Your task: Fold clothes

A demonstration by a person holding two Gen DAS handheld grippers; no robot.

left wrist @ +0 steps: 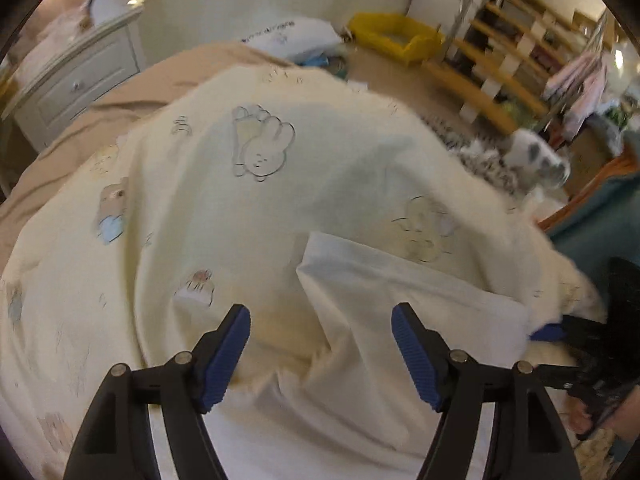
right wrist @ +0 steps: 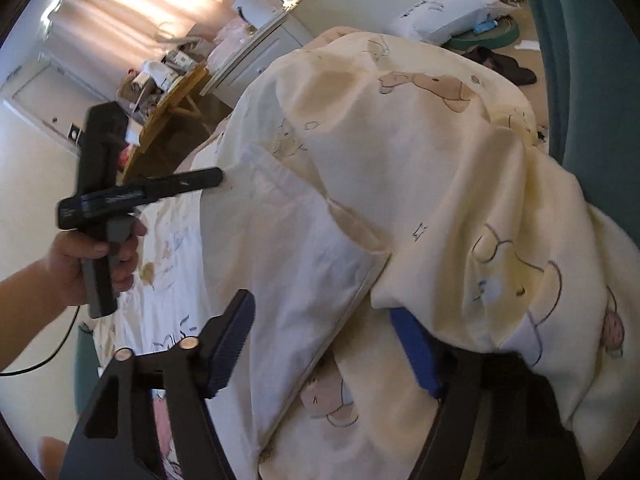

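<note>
Cluttered bedroom all around me: a white nightstand (left wrist: pixel 76 80), a yellow bin (left wrist: pixel 396 36) on the floor, wooden shelves (left wrist: pixel 496 64) off to the side, and the bed with its tan cover (left wrist: pixel 132 88) carrying the work. Spread and heaped over that bed is the cream cartoon-print sheet (left wrist: pixel 224 200), with a paler folded flap (left wrist: pixel 400 292) lying on top near me.

My left gripper (left wrist: pixel 321 354) hangs over the flap's edge with its fingers spread and nothing pinched. My right gripper (right wrist: pixel 323 352) also has its fingers apart; the cloth hangs between them, and a loose fold drapes over the right one.

What worries me: if I close now, I may catch several layers at once, or only the draped fold, and drag the whole heap crooked. Both views are smeared, so a hurried pinch could miss the hem entirely.

Hard to make out: the true corners and edges of the sheet are buried in folds, the right finger's tip is covered, and I probably cannot trust which layer is uppermost. A person's hand (right wrist: pixel 86 264) holds the left handle
</note>
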